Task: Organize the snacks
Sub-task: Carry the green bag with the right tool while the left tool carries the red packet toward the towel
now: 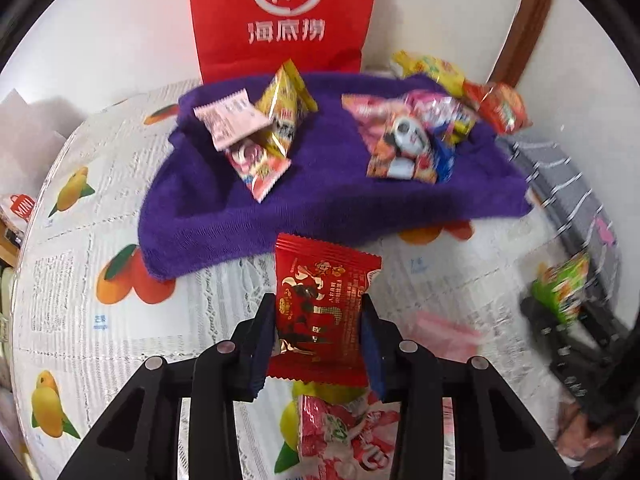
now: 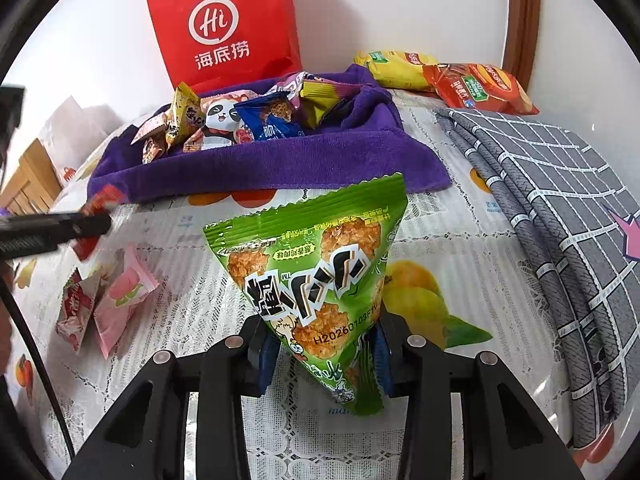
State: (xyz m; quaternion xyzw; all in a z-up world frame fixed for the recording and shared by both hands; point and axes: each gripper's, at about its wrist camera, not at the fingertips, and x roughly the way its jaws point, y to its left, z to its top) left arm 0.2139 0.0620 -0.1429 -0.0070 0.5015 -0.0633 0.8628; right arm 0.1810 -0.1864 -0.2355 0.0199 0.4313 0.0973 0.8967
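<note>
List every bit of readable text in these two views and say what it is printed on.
"Hi" and "海底捞": red paper bag standing behind the purple towel.
"H20260103F1Y": green triangular snack packet in the right gripper; its other print is upside down, too stylised to read.
"MINI": white bag at the left edge.
Red packet in the left gripper: print too small.

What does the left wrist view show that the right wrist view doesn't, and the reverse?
Left wrist only: the red packet's printed face, clamped in the left tool, and a red-and-white packet lying on the table beneath it.
Right wrist only: the green triangular snack bag's front, clamped in the right tool, and two pink packets lying on the tablecloth.
Both: the red paper bag, the purple towel piled with snacks, and the grey checked cloth.
</note>
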